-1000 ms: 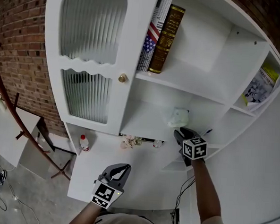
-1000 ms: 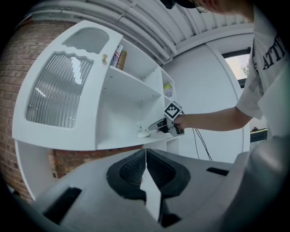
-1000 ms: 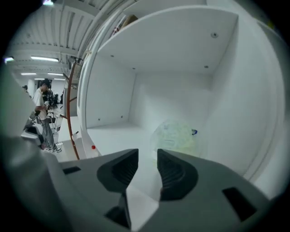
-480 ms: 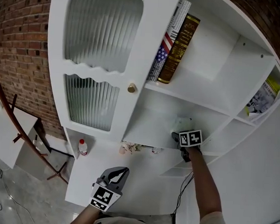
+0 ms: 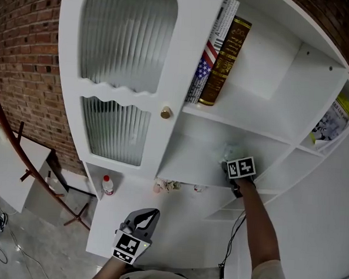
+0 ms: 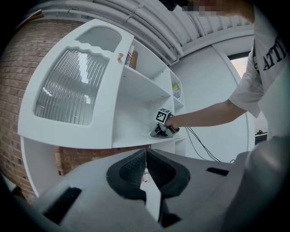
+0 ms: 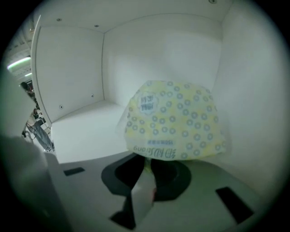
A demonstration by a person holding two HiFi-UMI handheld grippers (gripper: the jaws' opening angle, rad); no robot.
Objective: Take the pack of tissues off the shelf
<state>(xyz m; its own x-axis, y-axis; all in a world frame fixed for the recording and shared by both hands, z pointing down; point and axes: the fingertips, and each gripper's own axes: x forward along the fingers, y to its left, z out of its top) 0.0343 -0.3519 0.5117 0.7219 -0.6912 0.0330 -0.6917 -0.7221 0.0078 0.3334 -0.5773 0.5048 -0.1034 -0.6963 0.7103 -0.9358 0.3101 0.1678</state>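
Observation:
The pack of tissues (image 7: 174, 120), pale yellow with blue rings, lies at the back right of the white shelf (image 7: 86, 131) compartment, against its right wall. My right gripper (image 7: 147, 165) is reached in under it, its jaws closing with the pack's lower edge pinched between them. In the head view the right gripper (image 5: 234, 168) covers most of the pack (image 5: 227, 150). My left gripper (image 5: 148, 214) hangs low in front of the cabinet, shut and empty. Its own view shows the left gripper's (image 6: 146, 159) pads together.
Two books (image 5: 218, 53) stand on the shelf above. A ribbed glass door with a brass knob (image 5: 165, 113) closes the left side. A red-capped bottle (image 5: 107, 185) and small items (image 5: 169, 186) sit on the counter below. A magazine (image 5: 332, 122) leans in the right compartment.
My right gripper has gone from the shelf's front edge deeper in, up to the tissue pack, and now covers it. The left gripper has stayed low.

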